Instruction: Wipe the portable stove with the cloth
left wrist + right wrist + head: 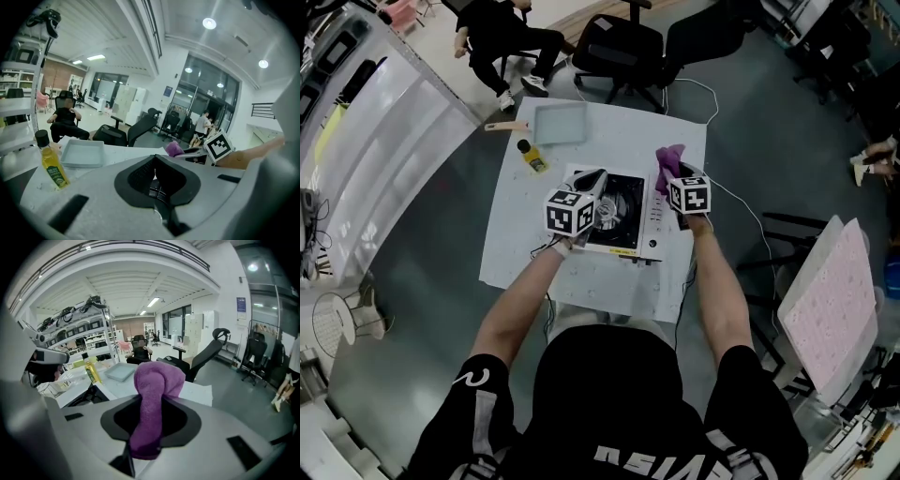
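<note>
The portable stove [653, 221], white with a black burner top, sits mid-table on a white sheet. My right gripper [669, 176] hovers over the stove's right end, shut on a purple cloth [667, 157] that bulges up between the jaws [154, 380]. My left gripper [592, 179] is above the stove's left half, its jaws meeting at the tip with nothing between them [154, 159]. The burner [157, 190] shows just below the left jaws. The left gripper view also shows the cloth [174, 148] beside the right gripper's marker cube [219, 145].
A yellow oil bottle [530, 156] and a pale blue tray [560, 123] stand at the table's far left side. A wooden-handled tool [505, 126] lies beside the tray. Office chairs [619, 47] and a seated person [502, 33] are beyond the table. A cable runs off the right edge.
</note>
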### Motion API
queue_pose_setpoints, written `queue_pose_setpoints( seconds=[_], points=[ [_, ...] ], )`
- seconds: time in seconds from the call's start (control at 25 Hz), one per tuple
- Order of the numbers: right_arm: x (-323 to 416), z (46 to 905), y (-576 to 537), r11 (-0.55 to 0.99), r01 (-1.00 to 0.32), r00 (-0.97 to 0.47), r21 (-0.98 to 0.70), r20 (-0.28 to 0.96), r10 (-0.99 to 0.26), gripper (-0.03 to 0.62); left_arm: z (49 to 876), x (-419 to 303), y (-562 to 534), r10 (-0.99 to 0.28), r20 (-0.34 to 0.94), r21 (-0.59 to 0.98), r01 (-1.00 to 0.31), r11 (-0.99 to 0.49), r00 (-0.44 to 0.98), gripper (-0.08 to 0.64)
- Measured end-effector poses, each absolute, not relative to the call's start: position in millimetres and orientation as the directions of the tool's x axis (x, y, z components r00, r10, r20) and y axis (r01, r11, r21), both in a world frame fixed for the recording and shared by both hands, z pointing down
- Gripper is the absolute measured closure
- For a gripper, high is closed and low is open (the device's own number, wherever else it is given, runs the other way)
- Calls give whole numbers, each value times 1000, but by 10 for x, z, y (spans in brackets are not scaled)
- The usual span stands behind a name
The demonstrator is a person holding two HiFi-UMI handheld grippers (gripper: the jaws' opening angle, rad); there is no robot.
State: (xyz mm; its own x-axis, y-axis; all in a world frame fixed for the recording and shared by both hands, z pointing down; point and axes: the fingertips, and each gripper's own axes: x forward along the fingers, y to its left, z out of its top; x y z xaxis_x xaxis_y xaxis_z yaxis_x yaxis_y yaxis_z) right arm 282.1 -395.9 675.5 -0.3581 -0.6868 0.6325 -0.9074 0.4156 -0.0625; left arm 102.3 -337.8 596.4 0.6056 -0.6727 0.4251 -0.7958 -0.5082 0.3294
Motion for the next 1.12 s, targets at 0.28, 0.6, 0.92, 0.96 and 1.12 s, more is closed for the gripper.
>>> queue_pose_setpoints(
  seconds=[0.28,0.6,0.92,0.96,1.12],
  points=[
    [2743,6909,-4187,387,-921,-310,-35,666,-679,483,6122,805,-3613,-652,441,351,-787,-508,617,551],
    [2610,7070,-4320,411,-911,-279,18,708,-649,483,6188,632,-3776,-645,441,370,-781,-503,625,551],
    [2314,7135,-4452,428,-903,-281,20,727,-627,483,6236,339,-3892,-652,443,380,-787,-486,616,551],
    [2255,7137,-4464,432,-902,-284,19,728,-624,483,6245,300,-3900,-652,444,382,-787,-484,615,551],
    [2013,7145,-4506,455,-890,-296,19,735,-610,483,6261,137,-3929,-652,446,387,-789,-477,613,551]
  ],
)
